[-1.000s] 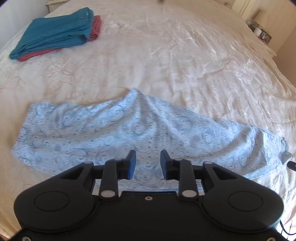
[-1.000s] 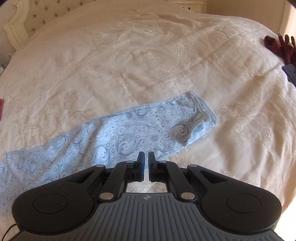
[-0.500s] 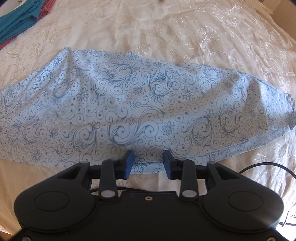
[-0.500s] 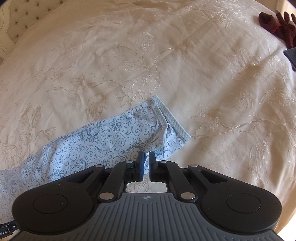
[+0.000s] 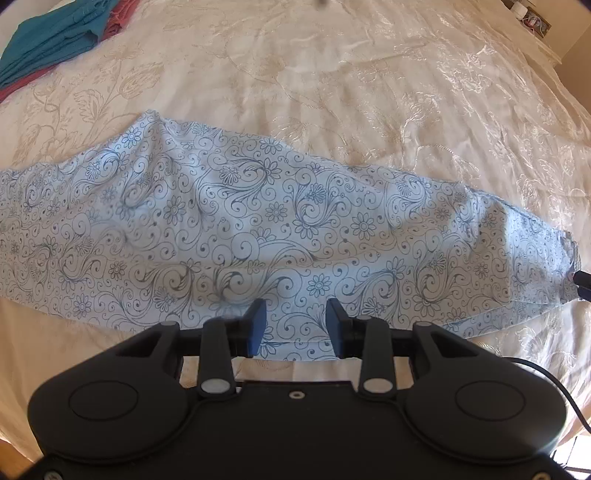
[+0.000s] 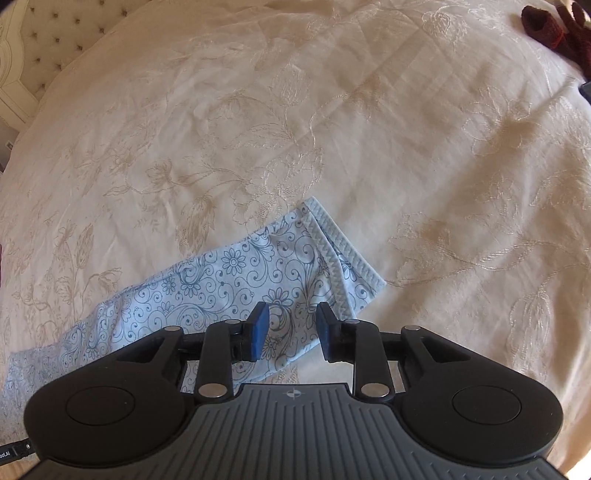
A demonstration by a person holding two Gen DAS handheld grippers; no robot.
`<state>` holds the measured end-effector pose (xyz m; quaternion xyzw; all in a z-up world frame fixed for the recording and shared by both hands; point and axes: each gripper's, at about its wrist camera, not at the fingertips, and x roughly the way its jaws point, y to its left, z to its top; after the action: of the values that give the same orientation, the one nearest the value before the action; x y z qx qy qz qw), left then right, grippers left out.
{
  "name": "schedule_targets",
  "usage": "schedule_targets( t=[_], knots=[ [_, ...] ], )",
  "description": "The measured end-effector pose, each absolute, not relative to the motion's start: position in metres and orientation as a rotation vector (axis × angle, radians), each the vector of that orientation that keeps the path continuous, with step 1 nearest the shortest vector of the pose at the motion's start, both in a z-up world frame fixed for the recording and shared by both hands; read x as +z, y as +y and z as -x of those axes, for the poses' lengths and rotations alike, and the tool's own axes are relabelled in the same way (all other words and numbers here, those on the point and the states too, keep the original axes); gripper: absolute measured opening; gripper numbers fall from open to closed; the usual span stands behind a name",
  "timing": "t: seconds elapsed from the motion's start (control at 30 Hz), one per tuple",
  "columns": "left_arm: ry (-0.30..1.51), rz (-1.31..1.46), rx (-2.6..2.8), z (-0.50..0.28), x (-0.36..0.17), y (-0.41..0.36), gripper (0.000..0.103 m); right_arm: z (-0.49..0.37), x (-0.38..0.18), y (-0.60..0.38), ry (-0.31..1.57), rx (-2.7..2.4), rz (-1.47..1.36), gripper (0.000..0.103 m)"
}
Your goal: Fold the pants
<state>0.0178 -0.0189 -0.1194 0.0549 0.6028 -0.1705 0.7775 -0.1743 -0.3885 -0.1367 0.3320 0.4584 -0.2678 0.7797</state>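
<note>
Light blue pants with a dark swirl-and-flower print [image 5: 258, 229] lie folded lengthwise across the cream bedspread [image 5: 332, 74]. My left gripper [image 5: 295, 325] is open and empty, low over the near edge of the pants at their middle. In the right wrist view the hemmed leg end [image 6: 332, 258] of the pants [image 6: 221, 280] lies flat. My right gripper [image 6: 290, 326] is open and empty, right over that end near the hem. The tip of the right gripper shows at the right edge of the left wrist view [image 5: 581, 282].
A folded teal garment [image 5: 51, 40] on a red one [image 5: 118, 22] lies at the far left of the bed. Dark red knitted gloves [image 6: 554, 26] lie at the far right. A tufted headboard [image 6: 48, 48] is far left. A nightstand with small items [image 5: 532, 22] is far right.
My right gripper has opened; it was shut before. It has come down close over the leg end. My left gripper has dropped close to the pants and stays open.
</note>
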Motion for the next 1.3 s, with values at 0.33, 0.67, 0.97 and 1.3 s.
schedule_targets(
  t=[0.33, 0.67, 0.97, 1.3],
  knots=[
    [1.310, -0.145, -0.396, -0.009, -0.121, -0.029, 0.044, 0.191, -0.131, -0.391, 1.000, -0.608, -0.740, 0.027],
    [1.295, -0.161, -0.409, -0.001, -0.113, -0.028, 0.044, 0.195, -0.148, -0.393, 1.033, -0.629, -0.770, 0.027],
    [1.290, -0.156, -0.411, -0.001, -0.112, -0.027, 0.044, 0.198, -0.146, -0.402, 0.967, -0.631, -0.767, 0.020],
    [1.275, -0.201, -0.482, -0.010, -0.117, -0.054, 0.045, 0.178, -0.124, -0.412, 1.002, -0.608, -0.400, 0.004]
  ],
)
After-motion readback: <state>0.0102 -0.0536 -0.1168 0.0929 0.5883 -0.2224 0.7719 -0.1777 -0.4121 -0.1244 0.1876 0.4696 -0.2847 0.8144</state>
